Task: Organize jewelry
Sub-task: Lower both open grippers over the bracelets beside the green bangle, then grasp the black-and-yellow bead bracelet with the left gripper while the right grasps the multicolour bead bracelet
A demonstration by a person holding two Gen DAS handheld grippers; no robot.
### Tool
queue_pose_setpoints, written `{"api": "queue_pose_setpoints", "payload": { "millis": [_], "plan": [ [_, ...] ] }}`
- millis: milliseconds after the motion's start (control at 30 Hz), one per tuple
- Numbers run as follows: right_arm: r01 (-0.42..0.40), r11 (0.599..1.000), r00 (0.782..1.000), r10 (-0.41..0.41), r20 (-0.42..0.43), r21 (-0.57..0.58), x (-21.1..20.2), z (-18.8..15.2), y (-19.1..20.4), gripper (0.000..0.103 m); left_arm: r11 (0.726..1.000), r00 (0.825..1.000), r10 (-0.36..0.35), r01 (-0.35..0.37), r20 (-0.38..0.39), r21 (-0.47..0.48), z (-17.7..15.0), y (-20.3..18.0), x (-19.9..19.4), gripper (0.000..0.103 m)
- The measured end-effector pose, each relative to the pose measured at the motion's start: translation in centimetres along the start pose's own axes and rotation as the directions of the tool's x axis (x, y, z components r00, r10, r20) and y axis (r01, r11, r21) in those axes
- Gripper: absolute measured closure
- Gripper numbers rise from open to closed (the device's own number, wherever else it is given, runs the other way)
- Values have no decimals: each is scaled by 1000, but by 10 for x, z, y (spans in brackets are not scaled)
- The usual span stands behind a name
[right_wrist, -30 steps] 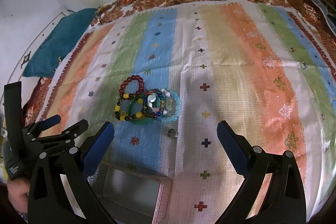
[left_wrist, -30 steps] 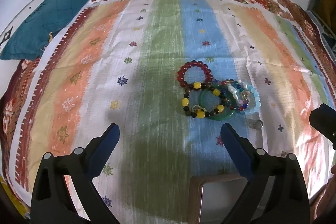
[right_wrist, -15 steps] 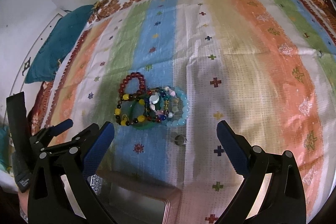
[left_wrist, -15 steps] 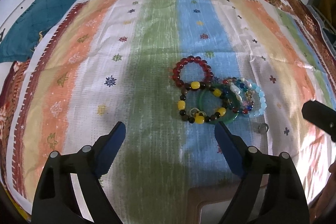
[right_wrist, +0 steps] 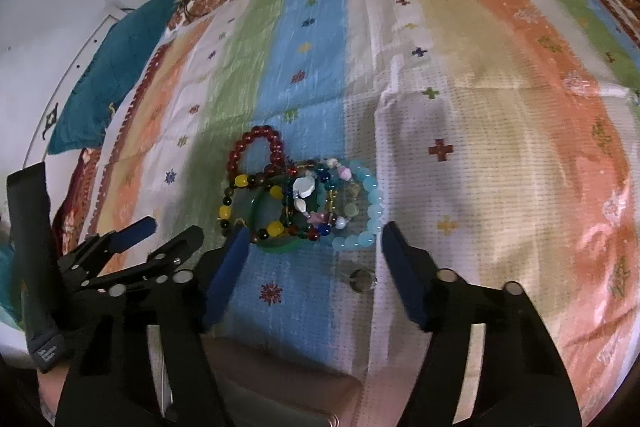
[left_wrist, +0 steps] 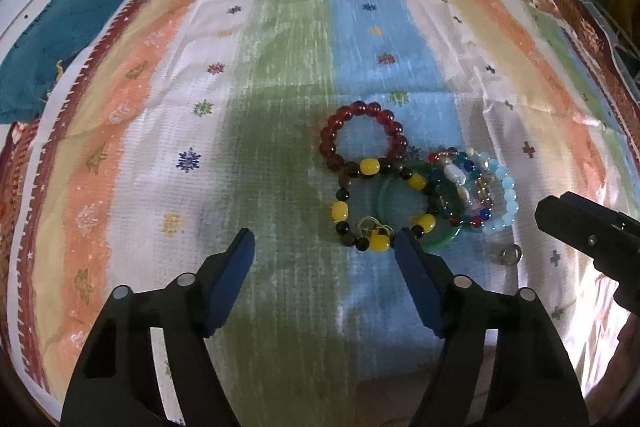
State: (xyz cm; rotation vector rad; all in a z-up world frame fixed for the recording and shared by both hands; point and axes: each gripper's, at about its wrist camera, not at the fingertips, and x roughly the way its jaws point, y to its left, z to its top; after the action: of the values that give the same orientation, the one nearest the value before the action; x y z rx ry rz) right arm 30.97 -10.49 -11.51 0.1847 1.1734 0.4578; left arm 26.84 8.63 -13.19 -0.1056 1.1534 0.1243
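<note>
Left wrist view: the left claw (left_wrist: 324, 247) has closed in on the pile over the last second, the beads now larger and lower in frame, and the tin that showed at the bottom edge a second ago is all but out of sight. The claw is wide open, empty, its right finger tip just beside the near edge of the yellow-and-black bracelet (left_wrist: 380, 205). That bracelet overlaps the green bangle (left_wrist: 416, 217); the red bead bracelet (left_wrist: 364, 137) lies just beyond, touching it. The mixed-colour strand (left_wrist: 460, 187) and pale blue bracelet (left_wrist: 504, 199) sit to the right, a small ring (left_wrist: 508, 254) near them on the striped bedspread (left_wrist: 280, 67). The right claw's finger intrudes at the right edge. Right wrist view: the right claw (right_wrist: 312, 243) has also advanced and dipped; it is wide open, holding nothing, with the pale blue bracelet (right_wrist: 368, 211) and mixed strand (right_wrist: 316, 203) just ahead between its fingers and the ring (right_wrist: 362, 281) lying between them, closer in. The left claw (right_wrist: 160, 231) shows at left, also gaping. The tin (right_wrist: 280, 379) edge is dim at the bottom. Judgement: both tools are on approach, nothing sorted yet; the bracelets overlap, so lifting one may drag a neighbour.
</note>
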Motion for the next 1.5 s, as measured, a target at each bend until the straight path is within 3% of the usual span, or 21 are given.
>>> {"api": "queue_pose_setpoints", "payload": {
  "millis": [233, 500, 633, 800, 933, 1233, 1300, 1467, 1500],
  "plan": [
    [2, 1000, 1000, -2, -31, -1, 16, 5, -4, 53, 1000, 1000, -19, 19, -10, 2, 0, 4, 10, 39],
    [-4, 1000, 999, 4, -53, 1, 33, 13, -4, 58, 1000, 999, -27, 27, -21, -3, 6, 6, 25, 50],
    [-9, 1000, 997, 10, -76, 13, 43, 15, -6, 70, 1000, 1000, -20, 20, -21, 3, 6, 7, 31, 50],
    [-14, 999, 996, 17, -87, 37, 51, 18, -12, 71, 1000, 1000, -19, 19, -8, 0, 9, 9, 35, 51],
    [-32, 997, 993, 39, -108, 67, 58, 18, -18, 76, 999, 999, -31, 31, -23, 11, 8, 8, 42, 59],
    [-57, 995, 989, 67, -128, 83, 69, 21, -23, 90, 997, 1000, 19, -17, -16, 77, 7, 0, 55, 62],
    [-64, 994, 986, 76, -148, 83, 74, 22, -23, 91, 995, 1000, 24, -24, -8, 92, 7, -2, 57, 66],
    [-64, 995, 986, 74, -150, 70, 74, 21, -22, 92, 992, 1000, 23, -23, 2, 121, 6, -8, 58, 92],
    [-63, 996, 986, 72, -148, 65, 74, 21, -21, 93, 992, 1000, 26, -26, 2, 124, 6, -8, 58, 92]
  ]
}}
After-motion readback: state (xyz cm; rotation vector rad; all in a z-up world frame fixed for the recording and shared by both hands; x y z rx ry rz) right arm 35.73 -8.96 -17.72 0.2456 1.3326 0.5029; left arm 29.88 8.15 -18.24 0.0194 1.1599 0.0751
